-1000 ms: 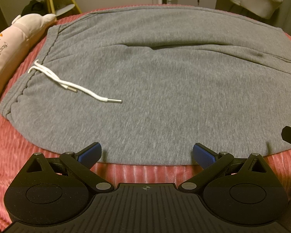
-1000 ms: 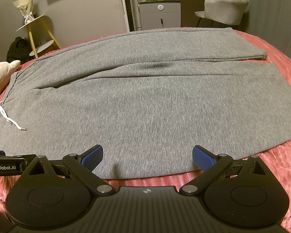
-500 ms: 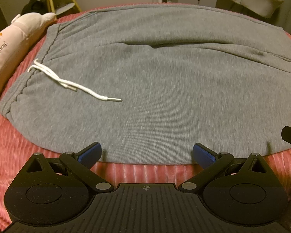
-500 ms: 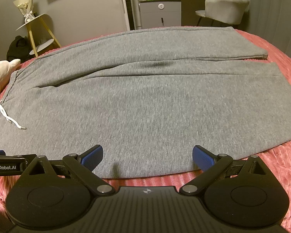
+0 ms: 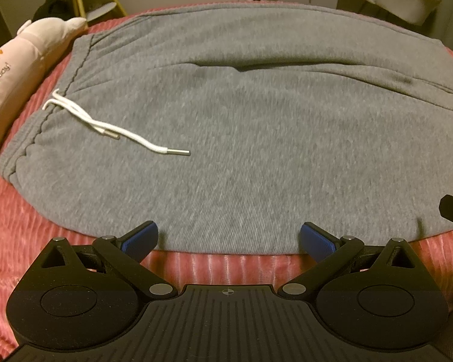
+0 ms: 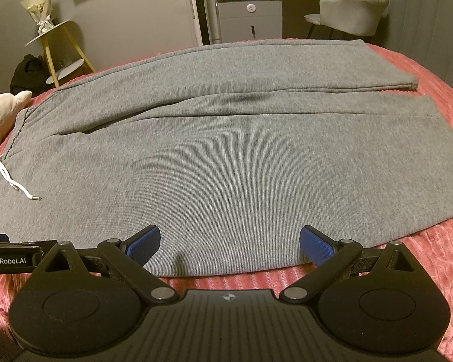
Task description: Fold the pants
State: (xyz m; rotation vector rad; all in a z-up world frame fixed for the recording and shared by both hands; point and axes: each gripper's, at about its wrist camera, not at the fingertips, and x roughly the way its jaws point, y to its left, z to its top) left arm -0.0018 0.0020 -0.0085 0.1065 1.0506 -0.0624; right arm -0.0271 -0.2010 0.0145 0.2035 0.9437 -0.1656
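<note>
Grey sweatpants point(image 5: 256, 120) lie flat on a pink ribbed bedspread point(image 5: 220, 264), waistband to the left, legs running right. A white drawstring point(image 5: 117, 129) lies on the waist area. In the right wrist view the pants point(image 6: 241, 157) show both legs, hems at the right. My left gripper point(image 5: 229, 239) is open, its blue pads at the near edge of the pants by the waist end. My right gripper point(image 6: 229, 242) is open at the near edge of the near leg. Neither holds cloth.
A pink plush pillow point(image 5: 18, 60) lies left of the waistband. A yellow-legged side table point(image 6: 54, 48) stands behind the bed at left. A grey cabinet point(image 6: 249, 18) and a pale chair point(image 6: 351, 12) stand beyond the far edge.
Both grippers have crept slightly forward toward the pants' near edge. The pants have not moved, and both grippers stay open.
</note>
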